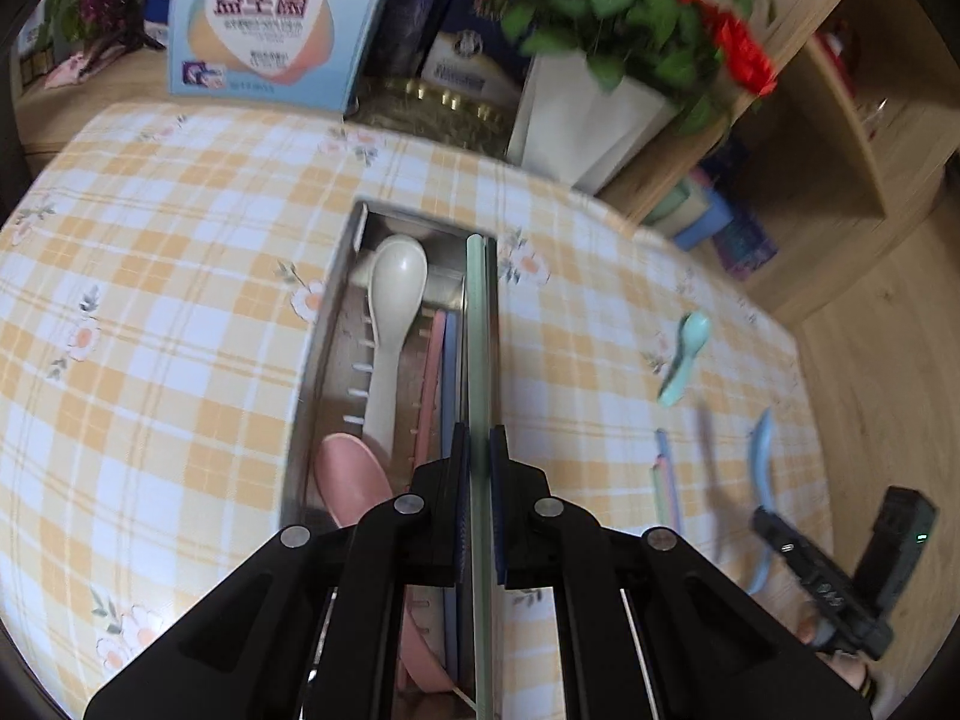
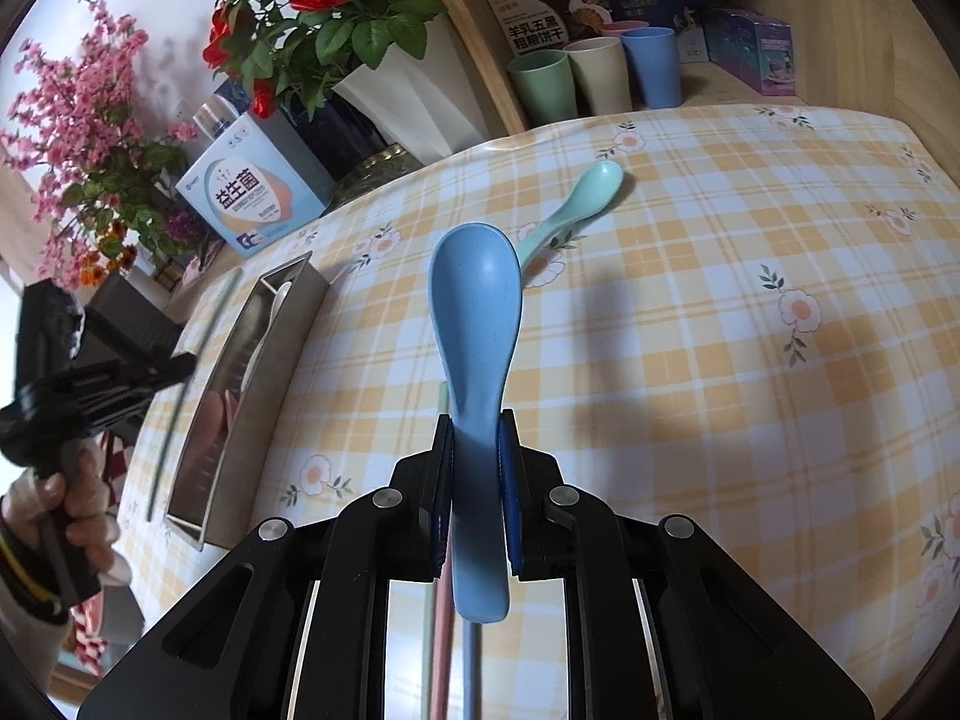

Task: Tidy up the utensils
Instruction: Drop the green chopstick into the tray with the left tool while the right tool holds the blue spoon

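Observation:
My left gripper (image 1: 479, 438) is shut on a green chopstick (image 1: 478, 348) and holds it lengthwise over the right edge of the steel utensil box (image 1: 336, 312). In the box lie a beige spoon (image 1: 393, 306), a pink spoon (image 1: 351, 480) and pink and blue chopsticks (image 1: 441, 384). My right gripper (image 2: 475, 420) is shut on a blue spoon (image 2: 477, 324), bowl pointing forward, held above the checked tablecloth. A mint spoon (image 2: 576, 198) lies on the cloth beyond it; it also shows in the left wrist view (image 1: 684, 354). Chopsticks (image 2: 441, 624) lie under my right gripper.
A white pot of red roses (image 1: 588, 120) and a probiotic carton (image 1: 264, 24) stand at the table's back edge. Several cups (image 2: 594, 78) and boxes sit on a wooden shelf behind. The steel box (image 2: 252, 360) is left of my right gripper.

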`<control>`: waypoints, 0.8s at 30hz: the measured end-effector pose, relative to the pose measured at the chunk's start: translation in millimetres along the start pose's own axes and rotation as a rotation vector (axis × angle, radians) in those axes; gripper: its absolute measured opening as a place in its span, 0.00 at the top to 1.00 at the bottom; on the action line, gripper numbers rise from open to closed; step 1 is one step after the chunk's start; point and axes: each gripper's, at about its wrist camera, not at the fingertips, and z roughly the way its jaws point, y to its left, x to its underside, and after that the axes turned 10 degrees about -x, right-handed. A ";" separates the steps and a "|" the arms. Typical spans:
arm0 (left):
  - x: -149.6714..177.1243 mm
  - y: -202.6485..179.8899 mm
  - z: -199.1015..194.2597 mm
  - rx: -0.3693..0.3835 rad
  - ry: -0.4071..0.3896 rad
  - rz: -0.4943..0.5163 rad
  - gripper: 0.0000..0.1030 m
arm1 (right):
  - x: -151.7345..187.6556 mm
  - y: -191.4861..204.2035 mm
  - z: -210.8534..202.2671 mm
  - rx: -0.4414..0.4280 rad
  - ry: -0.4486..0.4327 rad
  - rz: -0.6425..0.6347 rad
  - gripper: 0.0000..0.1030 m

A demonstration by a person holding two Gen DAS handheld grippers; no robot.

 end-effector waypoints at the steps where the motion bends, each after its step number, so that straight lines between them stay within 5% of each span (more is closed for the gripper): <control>1: 0.2 -0.9 6.4 -0.010 0.016 0.002 0.94 | 0.3 -0.8 -0.8 0.002 0.000 0.002 0.86; 18: 0.1 -11.4 51.7 -0.141 0.119 0.103 0.94 | 5.7 -14.2 -4.8 0.000 0.002 0.044 0.86; 24: -0.8 -11.6 40.0 -0.137 0.083 0.124 0.76 | 5.9 -15.6 -7.3 0.004 0.000 0.058 0.86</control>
